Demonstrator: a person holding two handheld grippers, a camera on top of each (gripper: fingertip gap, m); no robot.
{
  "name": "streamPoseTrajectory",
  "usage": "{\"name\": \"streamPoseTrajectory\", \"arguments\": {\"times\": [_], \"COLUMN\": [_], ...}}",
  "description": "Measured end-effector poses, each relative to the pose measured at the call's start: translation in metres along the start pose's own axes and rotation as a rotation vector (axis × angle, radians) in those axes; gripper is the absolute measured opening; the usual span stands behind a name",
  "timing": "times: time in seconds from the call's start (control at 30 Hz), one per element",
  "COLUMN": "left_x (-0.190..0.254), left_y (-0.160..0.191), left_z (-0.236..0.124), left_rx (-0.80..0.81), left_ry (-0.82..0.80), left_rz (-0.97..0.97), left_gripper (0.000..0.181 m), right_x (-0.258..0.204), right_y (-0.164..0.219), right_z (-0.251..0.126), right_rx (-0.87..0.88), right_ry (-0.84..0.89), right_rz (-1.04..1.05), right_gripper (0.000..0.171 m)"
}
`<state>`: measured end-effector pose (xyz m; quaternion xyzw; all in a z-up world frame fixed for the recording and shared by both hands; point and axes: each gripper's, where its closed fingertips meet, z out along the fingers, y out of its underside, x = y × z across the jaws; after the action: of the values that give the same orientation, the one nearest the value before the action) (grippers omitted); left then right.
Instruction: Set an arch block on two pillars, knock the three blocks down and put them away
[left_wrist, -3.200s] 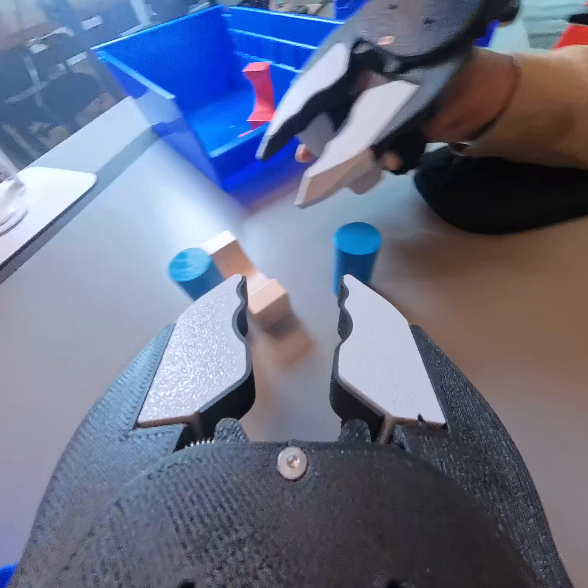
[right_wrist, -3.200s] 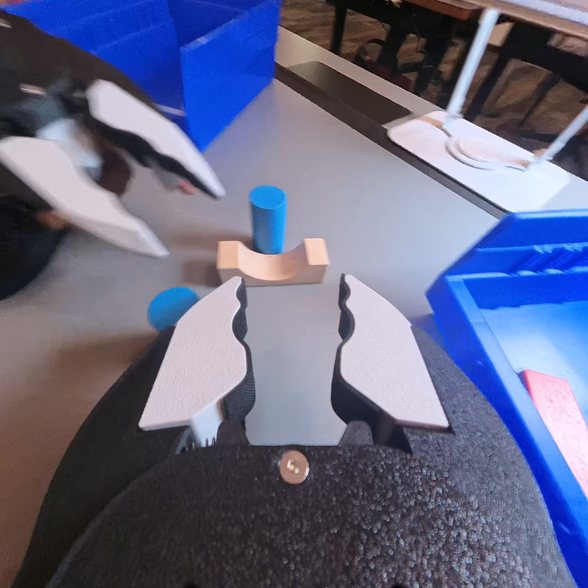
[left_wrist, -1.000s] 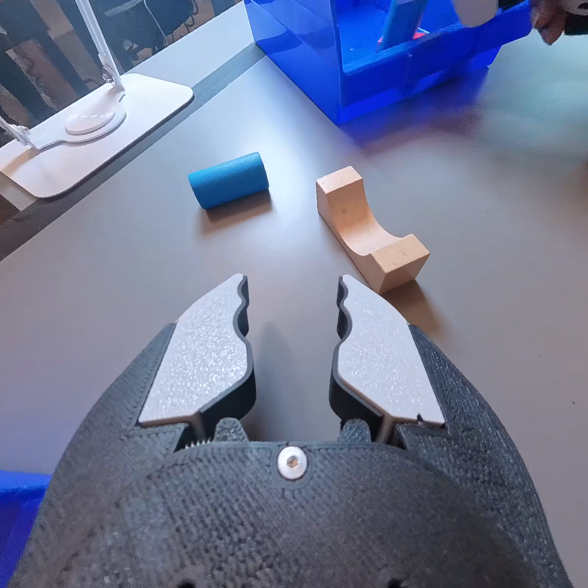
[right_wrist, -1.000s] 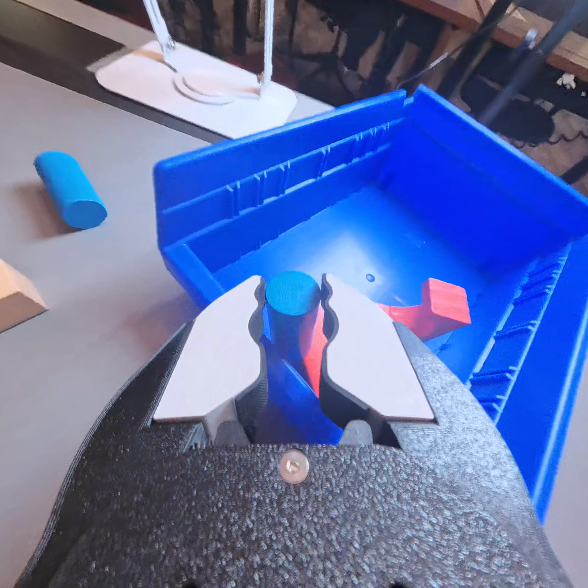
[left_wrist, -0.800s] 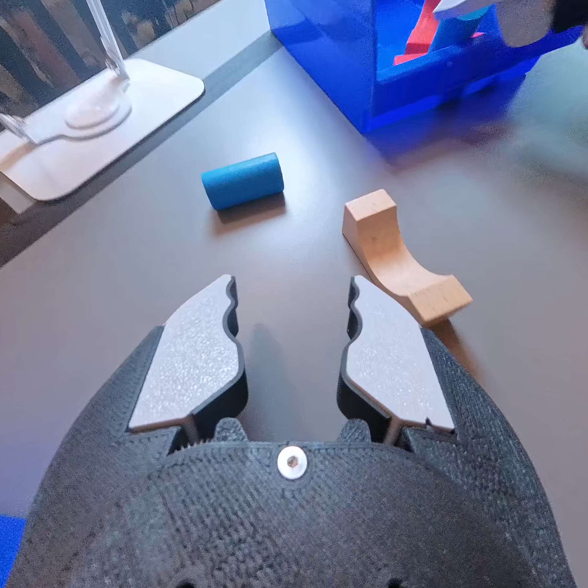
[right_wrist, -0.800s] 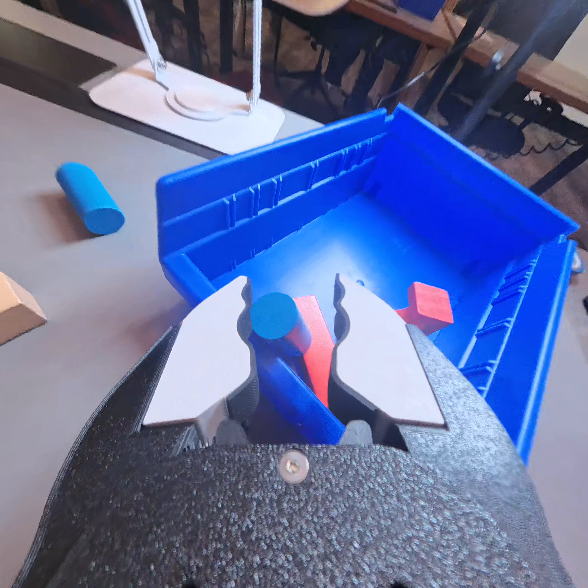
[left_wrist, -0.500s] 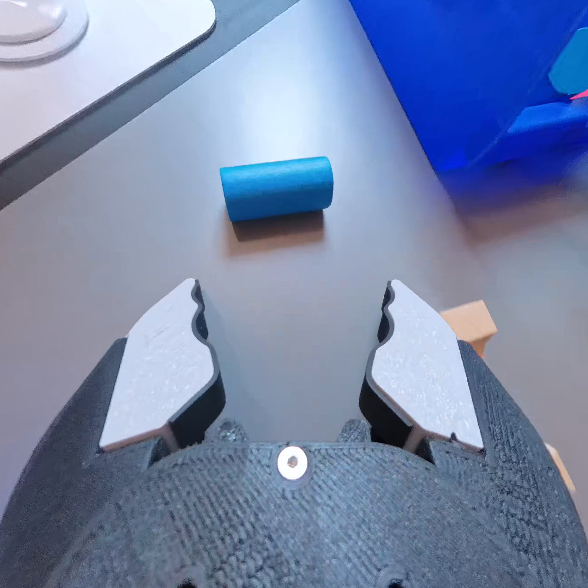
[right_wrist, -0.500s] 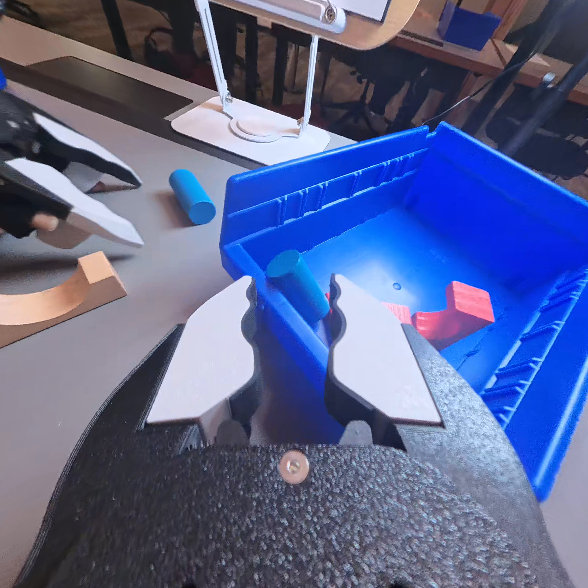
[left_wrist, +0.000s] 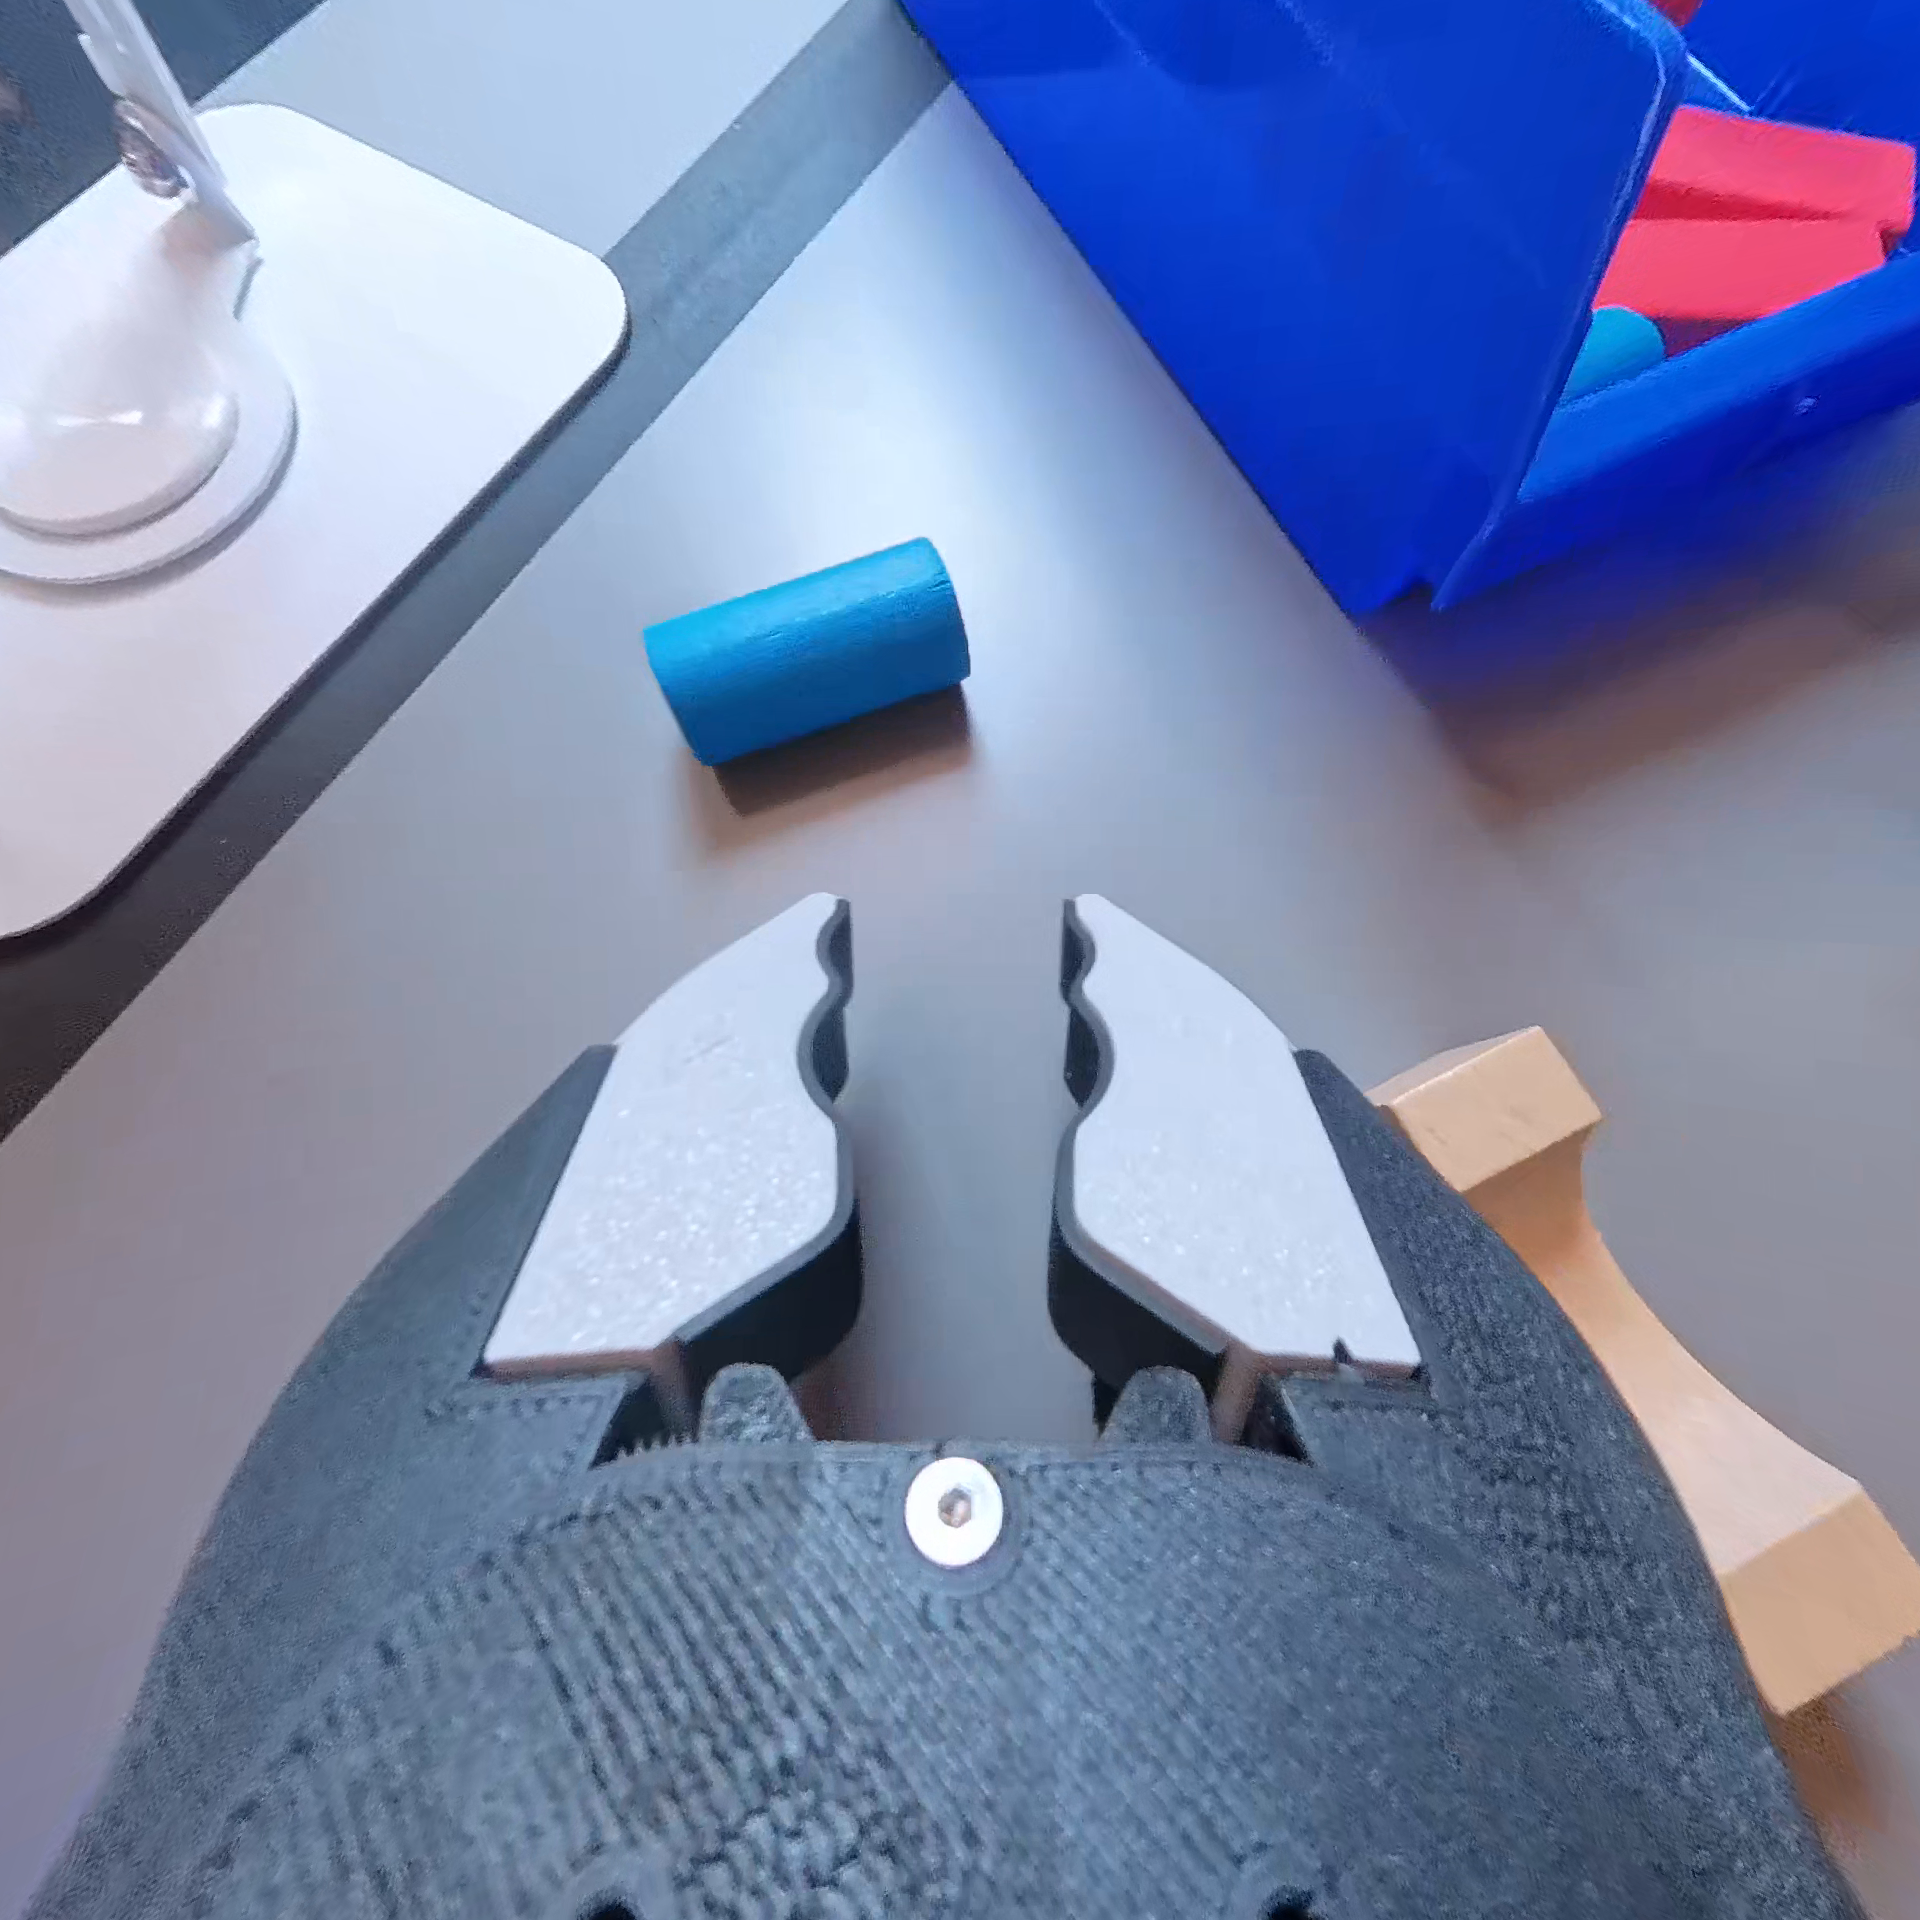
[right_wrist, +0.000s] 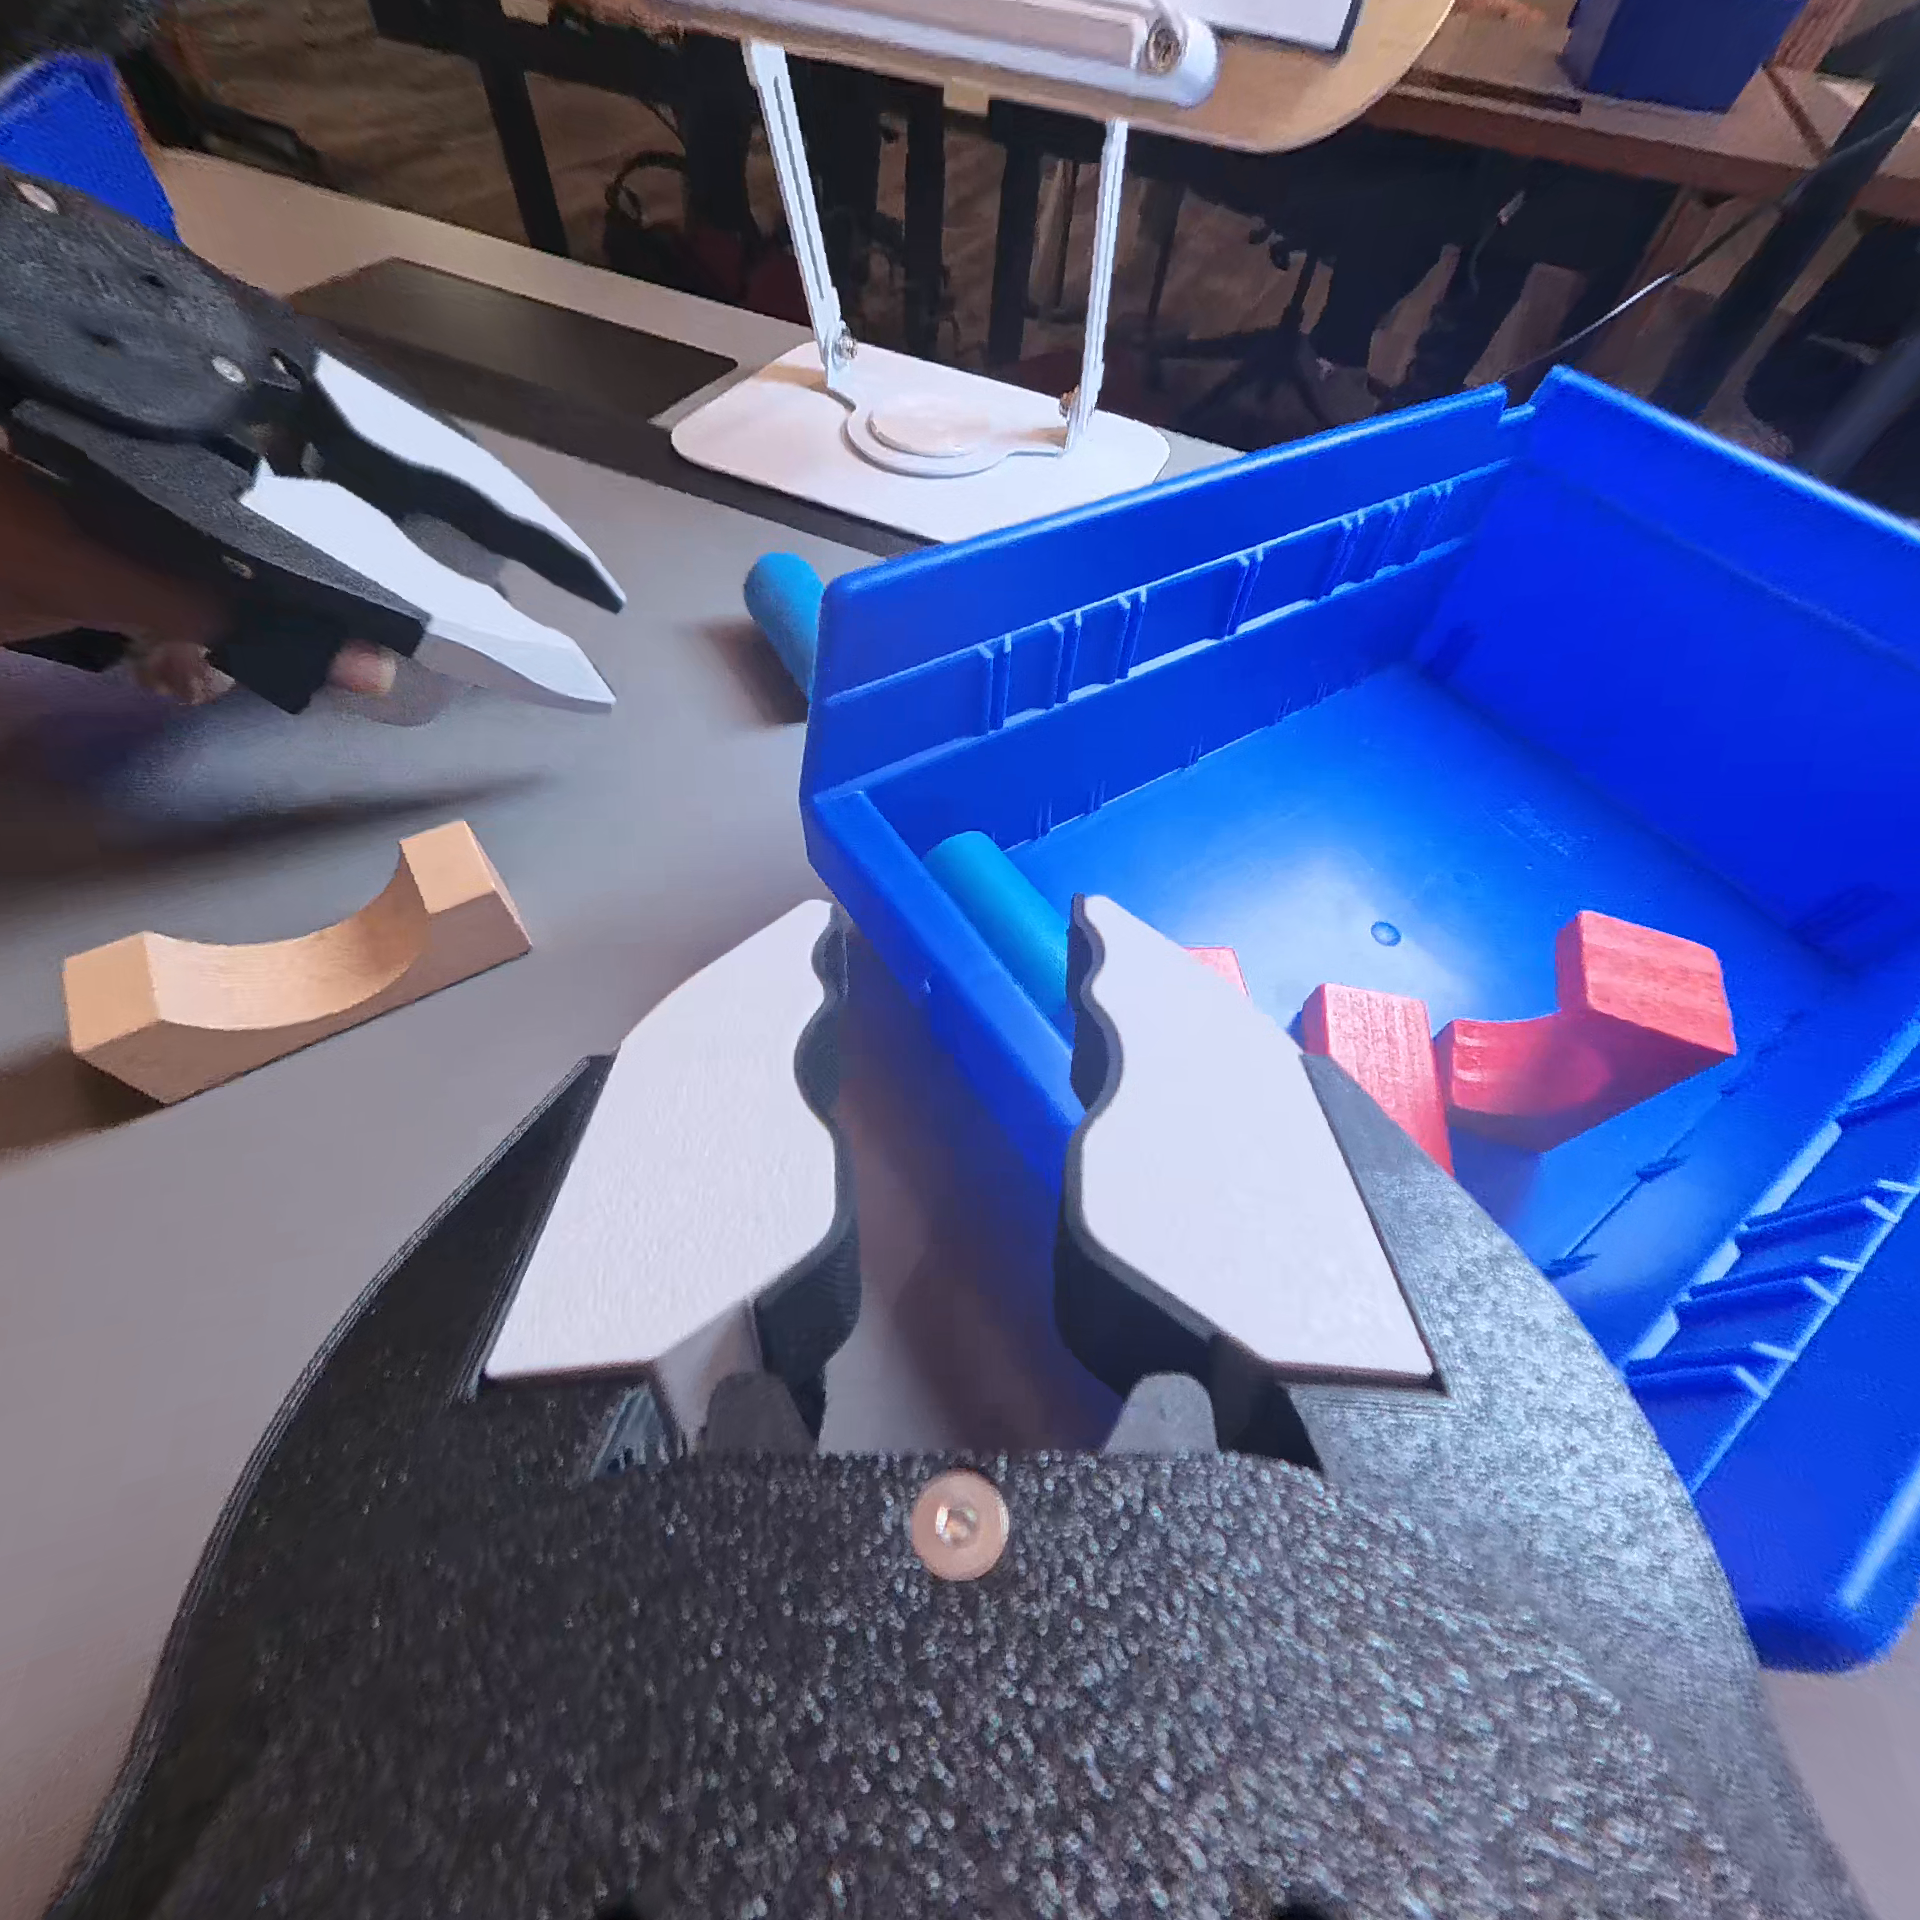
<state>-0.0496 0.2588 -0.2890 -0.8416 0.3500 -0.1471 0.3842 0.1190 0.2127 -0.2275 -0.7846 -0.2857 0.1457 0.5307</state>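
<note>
A blue cylinder (left_wrist: 810, 652) lies on its side on the grey table, a little ahead of my open, empty left gripper (left_wrist: 956, 914); in the right wrist view it (right_wrist: 781, 613) is half hidden behind the bin. The wooden arch block (left_wrist: 1621, 1330) lies flat to the right of the left gripper and shows in the right wrist view (right_wrist: 281, 961). The second blue cylinder (right_wrist: 997, 914) lies inside the blue bin (right_wrist: 1299, 613), against its near wall. My right gripper (right_wrist: 951, 920) is open and empty, just outside that wall. The left gripper (right_wrist: 592, 644) also shows there.
Red blocks (right_wrist: 1579, 1029) lie in the bin, which shows in the left wrist view (left_wrist: 1299, 260) at top right. A white stand base (left_wrist: 208, 436) sits at the table's dark back edge on the left; it shows in the right wrist view (right_wrist: 925, 447). The wooden arch block (left_wrist: 1621, 1330) is about 12 cm from my left fingertips. Seen from the right wrist view (right_wrist: 305, 996) as well.
My right gripper opened, dropped the blue cylinder into the bin and pulled back. My left gripper moved past the arch toward the lying cylinder; its jaws widened, then narrowed.
</note>
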Motion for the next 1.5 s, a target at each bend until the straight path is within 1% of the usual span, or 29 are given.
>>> {"name": "streamPoseTrajectory", "arguments": {"times": [0.07,0.13,0.17,0.3,0.37,0.5,0.6,0.67,0.73,0.77,0.87,0.9,0.93,0.97,1.03,1.07,1.13,1.2,1.3,1.33,1.4,1.47,1.5], "left_x": [-0.007,-0.003,-0.001,0.006,0.007,0.008,0.001,-0.009,-0.033,-0.043,-0.049,-0.049,-0.053,-0.060,-0.060,-0.060,-0.059,-0.055,-0.039,-0.027,0.011,0.058,0.081], "left_y": [-0.004,-0.008,-0.010,-0.017,-0.016,-0.010,-0.014,-0.024,-0.043,-0.056,-0.084,-0.086,-0.088,-0.089,-0.091,-0.090,-0.085,-0.084,-0.102,-0.112,-0.123,-0.118,-0.111], "left_z": [-0.002,0.000,0.002,0.012,0.015,0.020,0.030,0.040,0.055,0.065,0.108,0.122,0.131,0.135,0.139,0.138,0.130,0.114,0.064,0.041,-0.005,-0.047,-0.066], "left_rx": [0.003,0.001,-0.001,0.006,-0.011,-0.059,-0.085,-0.109,-0.115,-0.100,-0.070,-0.090,-0.096,-0.114,-0.135,-0.146,-0.145,-0.093,0.103,0.185,0.323,0.435,0.488], "left_ry": [-0.006,0.051,0.076,0.094,0.082,0.079,0.060,0.035,-0.040,-0.049,0.027,0.035,-0.004,-0.074,-0.091,-0.093,-0.092,-0.076,-0.010,0.010,0.066,0.124,0.153], "left_rz": [-0.025,-0.083,-0.093,-0.051,-0.022,0.035,0.056,0.066,0.120,0.102,-0.088,-0.127,-0.114,-0.081,-0.104,-0.082,-0.043,-0.014,-0.018,0.032,0.183,0.354,0.431], "left_gripper": [0.057,0.077,0.083,0.095,0.098,0.103,0.103,0.103,0.102,0.102,0.103,0.100,0.085,0.074,0.074,0.074,0.074,0.074,0.073,0.073,0.073,0.073,0.073], "right_x": [0.001,0.000,0.001,0.009,0.013,0.015,0.016,0.017,0.017,0.016,0.016,0.016,0.017,0.017,0.016,0.015,0.012,0.009,-0.002,-0.008,-0.024,-0.049,-0.063], "right_y": [-0.004,0.000,-0.001,0.001,0.000,-0.004,0.000,0.000,-0.002,-0.003,-0.004,-0.004,-0.005,-0.006,-0.006,-0.006,-0.006,-0.007,-0.011,-0.012,-0.018,-0.028,-0.035], "right_z": [-0.001,0.000,-0.001,-0.004,-0.009,-0.012,-0.009,-0.009,-0.009,-0.010,-0.012,-0.013,-0.014,-0.014,-0.014,-0.013,-0.013,-0.014,-0.014,-0.014,-0.015,-0.022,-0.028], "right_rx": [0.022,0.003,0.007,0.009,0.018,0.041,0.027,0.031,0.039,0.043,0.052,0.053,0.058,0.062,0.061,0.060,0.058,0.066,0.090,0.098,0.120,0.158,0.176], "right_ry": [-0.006,-0.016,-0.012,0.012,0.015,-0.015,-0.012,-0.009,-0.016,-0.019,-0.016,-0.017,-0.019,-0.021,-0.032,-0.037,-0.039,-0.044,-0.104,-0.143,-0.256,-0.437,-0.554], "right_rz": [0.022,0.020,0.014,0.035,0.040,0.084,0.082,0.085,0.097,0.098,0.081,0.080,0.081,0.086,0.097,0.097,0.084,0.067,0.087,0.105,0.155,0.252,0.324], "right_gripper": [0.040,0.040,0.040,0.041,0.042,0.042,0.043,0.043,0.043,0.043,0.043,0.043,0.042,0.042,0.042,0.042,0.043,0.042,0.045,0.048,0.056,0.059,0.059]}}
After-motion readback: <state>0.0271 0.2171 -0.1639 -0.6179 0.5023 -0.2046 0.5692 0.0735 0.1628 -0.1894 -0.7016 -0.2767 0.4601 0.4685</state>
